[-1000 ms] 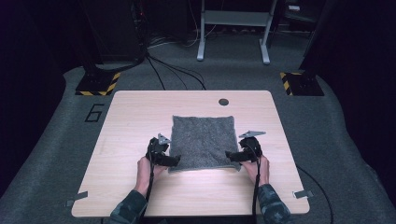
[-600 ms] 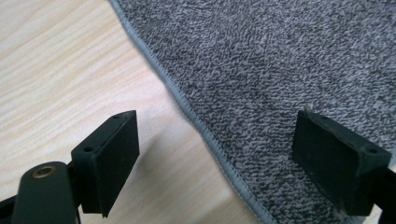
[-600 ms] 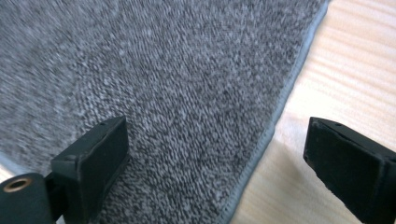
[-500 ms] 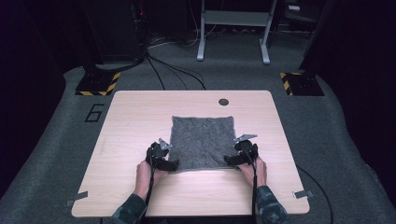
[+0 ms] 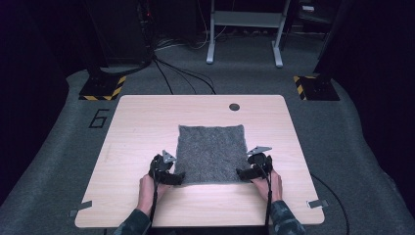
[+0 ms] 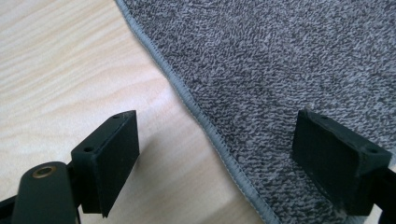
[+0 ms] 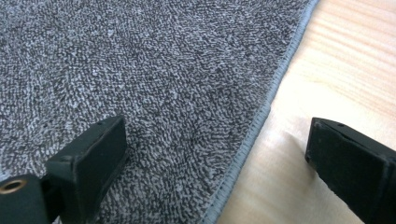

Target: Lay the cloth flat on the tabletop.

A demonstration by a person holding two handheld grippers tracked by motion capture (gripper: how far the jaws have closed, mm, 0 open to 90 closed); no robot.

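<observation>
Your jaws are standing wide apart on both grippers, each pair straddling a side hem of the square grey terry towel [image 5: 211, 153] with nothing pinched yet. The towel is lying flat on the pale wooden table [image 5: 147, 122], toward your side of the middle, and you are working at its two near corners.

Your left gripper [image 5: 177, 178] is sitting at the near left corner; in the left gripper view one pad [image 6: 340, 161] is hovering over the pile and the other over bare wood, with the stitched hem [image 6: 205, 126] running between them. Your right gripper [image 5: 243, 173] is mirroring that at the near right corner.

To grip well, you are probably best keeping each hem centred between the pads, sinking the lower pad flat to the table so it slides under the edge, and closing both sides together so the cloth lifts evenly without bunching.
</observation>
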